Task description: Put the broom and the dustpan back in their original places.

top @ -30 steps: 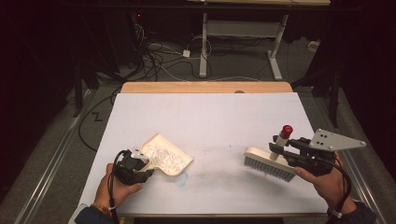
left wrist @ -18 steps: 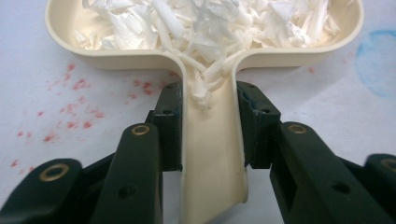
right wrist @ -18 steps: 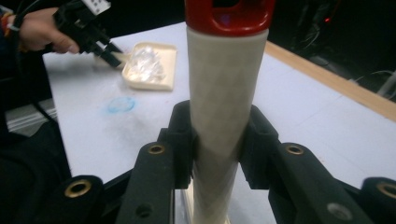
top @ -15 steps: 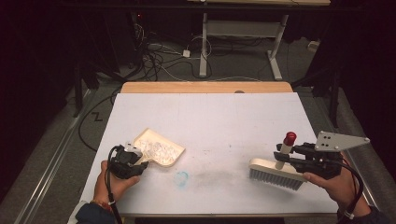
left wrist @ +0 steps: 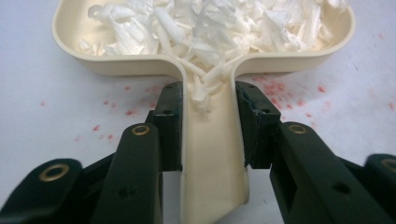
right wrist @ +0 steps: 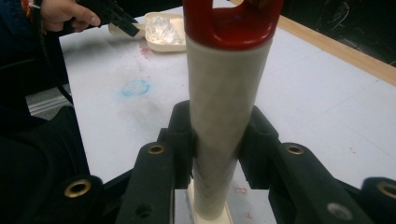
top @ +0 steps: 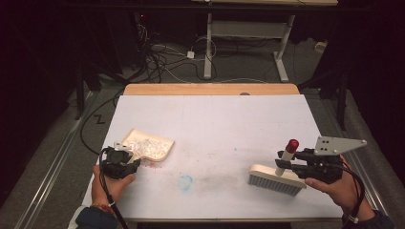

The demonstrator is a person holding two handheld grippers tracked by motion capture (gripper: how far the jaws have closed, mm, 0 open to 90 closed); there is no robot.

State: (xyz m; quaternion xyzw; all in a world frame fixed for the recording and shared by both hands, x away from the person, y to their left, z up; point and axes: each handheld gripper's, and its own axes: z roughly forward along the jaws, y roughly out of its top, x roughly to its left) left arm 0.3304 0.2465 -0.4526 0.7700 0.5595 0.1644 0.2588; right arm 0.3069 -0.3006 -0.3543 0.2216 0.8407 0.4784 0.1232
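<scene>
A cream dustpan (top: 152, 146) heaped with white paper shreds (left wrist: 210, 23) lies on the white table at the front left. My left gripper (top: 125, 158) is shut on the dustpan's handle (left wrist: 211, 158), one black pad on each side. At the front right a cream hand brush (top: 273, 180) rests bristles down, its handle (right wrist: 224, 116) tipped with a red cap (top: 292, 144). My right gripper (top: 286, 165) is shut on that brush handle. The right gripper view also shows the dustpan (right wrist: 163, 30) far off with the left gripper (right wrist: 123, 23) on it.
The white table top (top: 224, 119) carries a blue smudge (top: 185, 181), a grey smear beside it and red specks (left wrist: 275, 91) near the dustpan. A wooden strip (top: 210, 89) edges the far side. Cables and desk legs lie on the dark floor beyond.
The left gripper has drawn the dustpan leftward and a little away from the front edge. The brush and right gripper have shifted slightly right and toward the front edge.
</scene>
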